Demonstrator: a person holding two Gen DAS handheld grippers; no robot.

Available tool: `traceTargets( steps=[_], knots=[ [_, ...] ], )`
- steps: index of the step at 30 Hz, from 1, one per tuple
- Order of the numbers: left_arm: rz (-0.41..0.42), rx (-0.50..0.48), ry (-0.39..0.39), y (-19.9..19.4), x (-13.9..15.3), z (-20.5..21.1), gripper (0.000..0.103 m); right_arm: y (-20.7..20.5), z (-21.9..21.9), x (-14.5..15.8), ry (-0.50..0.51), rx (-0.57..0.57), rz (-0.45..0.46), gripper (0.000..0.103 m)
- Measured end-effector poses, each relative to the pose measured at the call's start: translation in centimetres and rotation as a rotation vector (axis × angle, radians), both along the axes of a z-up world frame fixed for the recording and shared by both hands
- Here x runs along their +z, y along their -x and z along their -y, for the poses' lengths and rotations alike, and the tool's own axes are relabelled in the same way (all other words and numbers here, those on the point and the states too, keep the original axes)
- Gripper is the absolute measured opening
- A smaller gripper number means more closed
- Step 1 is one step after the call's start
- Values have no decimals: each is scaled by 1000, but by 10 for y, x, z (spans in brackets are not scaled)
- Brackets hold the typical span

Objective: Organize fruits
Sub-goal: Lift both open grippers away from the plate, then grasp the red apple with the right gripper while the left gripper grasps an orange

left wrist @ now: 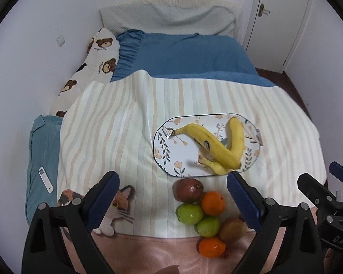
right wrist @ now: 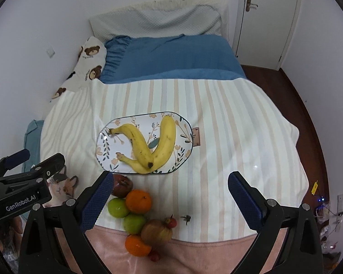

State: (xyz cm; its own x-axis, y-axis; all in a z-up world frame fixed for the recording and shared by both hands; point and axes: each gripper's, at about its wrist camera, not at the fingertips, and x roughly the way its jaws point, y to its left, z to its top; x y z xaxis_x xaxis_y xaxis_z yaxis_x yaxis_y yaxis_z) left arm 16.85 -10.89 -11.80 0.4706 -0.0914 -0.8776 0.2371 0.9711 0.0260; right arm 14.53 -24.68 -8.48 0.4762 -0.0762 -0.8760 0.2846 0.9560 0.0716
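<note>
An oval floral plate (left wrist: pixel 171 150) (right wrist: pixel 107 141) on the striped blanket holds three bananas (left wrist: pixel 215 143) (right wrist: pixel 148 146). In front of it lies a cluster of fruit: a dark red apple (left wrist: pixel 188 190) (right wrist: pixel 122 186), two oranges (left wrist: pixel 213 202) (right wrist: pixel 138 201), two green apples (left wrist: pixel 189 213) (right wrist: pixel 117 207), a brownish apple (left wrist: pixel 232 229) (right wrist: pixel 156 231) and small red fruits (right wrist: pixel 171 222). My left gripper (left wrist: pixel 172 196) is open and empty above the cluster. My right gripper (right wrist: pixel 170 196) is open and empty just right of it.
The bed has a blue sheet (left wrist: pixel 189 54), a bear-print pillow (left wrist: pixel 96 61) at left and a white remote (left wrist: pixel 46 179) on a teal cushion. A small dark stem (right wrist: pixel 186 218) lies on the blanket. A door (right wrist: pixel 263 20) and wooden floor are at right.
</note>
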Motion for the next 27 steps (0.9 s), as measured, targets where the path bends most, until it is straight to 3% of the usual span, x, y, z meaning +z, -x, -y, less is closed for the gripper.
traceTargets(
  steps=[8, 14, 16, 20, 27],
  knots=[
    [44, -3, 29, 33, 24, -12, 96, 40, -13, 32, -24, -6, 64, 101],
    [11, 8, 15, 45, 6, -22, 96, 58, -16, 20, -82, -10, 33, 101],
    [-17, 10, 3, 47, -8, -24, 102, 62, -16, 4, -112, -12, -1, 101],
    [-98, 13, -10, 51, -46, -30, 103, 66, -11, -46, -196, -31, -96, 101],
    [-223, 9, -99, 61, -109, -33, 103, 61, 1, -162, -446, -144, -265, 100]
  ],
)
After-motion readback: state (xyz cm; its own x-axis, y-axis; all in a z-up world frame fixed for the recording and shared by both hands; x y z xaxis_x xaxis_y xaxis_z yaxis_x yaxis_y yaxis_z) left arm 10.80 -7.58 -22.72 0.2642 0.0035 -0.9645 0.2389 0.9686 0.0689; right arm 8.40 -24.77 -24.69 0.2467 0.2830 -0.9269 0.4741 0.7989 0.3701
